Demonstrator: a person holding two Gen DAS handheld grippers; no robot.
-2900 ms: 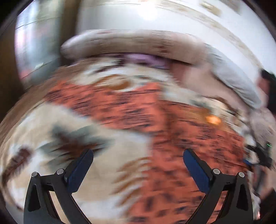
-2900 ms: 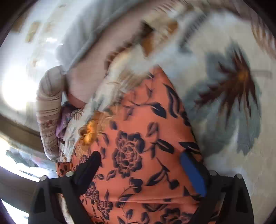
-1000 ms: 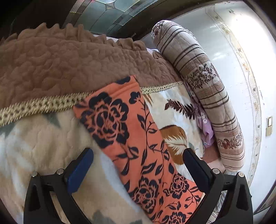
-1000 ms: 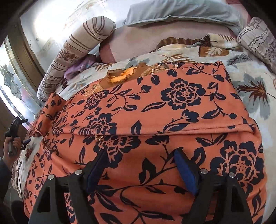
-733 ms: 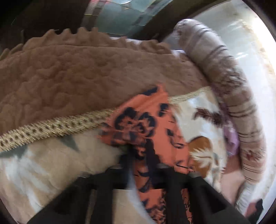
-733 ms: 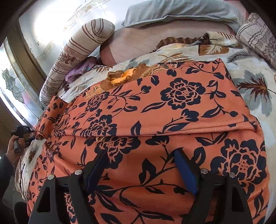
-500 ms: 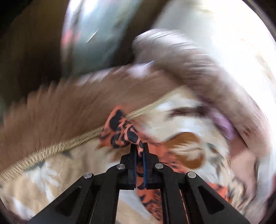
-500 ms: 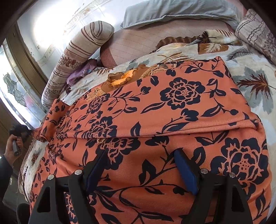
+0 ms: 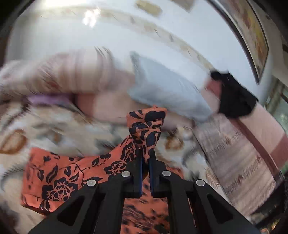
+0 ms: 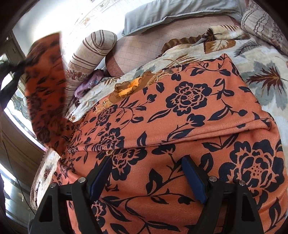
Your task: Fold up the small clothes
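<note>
An orange garment with dark blue flowers [image 10: 180, 111] lies spread on the bed. In the left wrist view my left gripper [image 9: 145, 160] is shut on one end of the garment [image 9: 145, 129], which bunches up above the fingertips while the rest trails down to the left. The right wrist view shows that lifted end [image 10: 45, 90] raised high at the left, blurred by motion. My right gripper [image 10: 146, 172] is open and hovers low over the near part of the cloth, with nothing pinched between its blue pads [image 10: 193, 178].
A leaf-patterned blanket [image 10: 261, 72] covers the bed. A striped bolster [image 10: 90, 54] and a grey pillow [image 10: 171, 12] lie at the head, another striped cushion [image 10: 264, 23] at the far right. A window [image 10: 10, 111] borders the left side.
My left gripper went from wide open over the garment's end to shut on it, then lifted it and swung toward the head of the bed. The right gripper stayed open in place.
</note>
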